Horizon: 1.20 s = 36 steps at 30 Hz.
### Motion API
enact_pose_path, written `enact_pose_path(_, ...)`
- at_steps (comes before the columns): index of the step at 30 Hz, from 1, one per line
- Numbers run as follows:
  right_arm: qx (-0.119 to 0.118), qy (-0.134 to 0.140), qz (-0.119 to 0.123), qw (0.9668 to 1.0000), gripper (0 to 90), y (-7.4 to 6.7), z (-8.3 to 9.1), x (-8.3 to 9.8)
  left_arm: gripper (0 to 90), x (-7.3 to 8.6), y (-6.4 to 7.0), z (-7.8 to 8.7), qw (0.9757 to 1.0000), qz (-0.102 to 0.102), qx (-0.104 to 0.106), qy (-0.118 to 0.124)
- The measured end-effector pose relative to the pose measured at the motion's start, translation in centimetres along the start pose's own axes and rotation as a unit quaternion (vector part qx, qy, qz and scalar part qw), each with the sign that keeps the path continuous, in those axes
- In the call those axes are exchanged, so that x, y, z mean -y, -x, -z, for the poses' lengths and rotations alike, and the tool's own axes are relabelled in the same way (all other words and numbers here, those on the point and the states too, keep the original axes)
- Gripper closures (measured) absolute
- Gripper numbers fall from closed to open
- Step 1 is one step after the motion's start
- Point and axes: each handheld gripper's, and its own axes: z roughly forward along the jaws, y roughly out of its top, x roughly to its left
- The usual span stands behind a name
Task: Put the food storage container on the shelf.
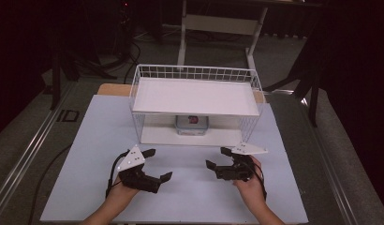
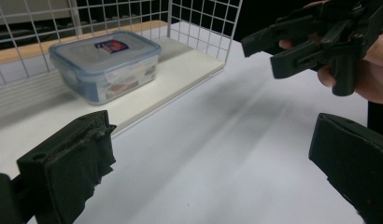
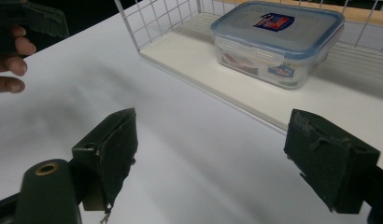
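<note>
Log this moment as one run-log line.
left gripper: open, nothing held | right gripper: open, nothing held | food box: lid on, lower shelf of wire rack | both grippers in front of rack

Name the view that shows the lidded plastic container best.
The right gripper view: the container sits close, lid label and clasps legible. The left gripper view shows it whole but farther off; the high view shows a small part under the rack's top shelf.

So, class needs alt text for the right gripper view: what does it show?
A clear lidded food container sits on the bottom board of a white wire rack. In the foreground the right gripper has its two black fingers spread open over the bare white table, holding nothing.
</note>
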Motion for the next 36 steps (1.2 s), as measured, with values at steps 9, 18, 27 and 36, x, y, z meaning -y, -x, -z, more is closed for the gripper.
enact_pose_path(9, -0.007, 0.003, -0.002, 1.0000, 17.3, 0.2, 1.7, 0.8, 0.7, 0.7, -0.2, 1.1, 1.0000, 0.002, 0.004, -0.008)
enact_pose_path(18, -0.015, 0.013, 0.006, 0.9998, 17.1, 0.6, 3.5, 1.8, 0.6, 1.6, -0.3, 2.1, 0.9999, -0.002, 0.008, -0.010)
enact_pose_path(27, -0.005, 0.020, 0.018, 0.9996, 15.2, 1.8, 5.5, 3.3, 0.7, 2.7, -0.5, 2.5, 0.9999, -0.005, 0.008, 0.003)
enact_pose_path(36, -0.002, 0.026, 0.030, 0.9992, 15.2, 2.3, 5.7, 4.3, 0.7, 3.4, -1.0, 2.3, 1.0000, 0.000, 0.006, -0.001)
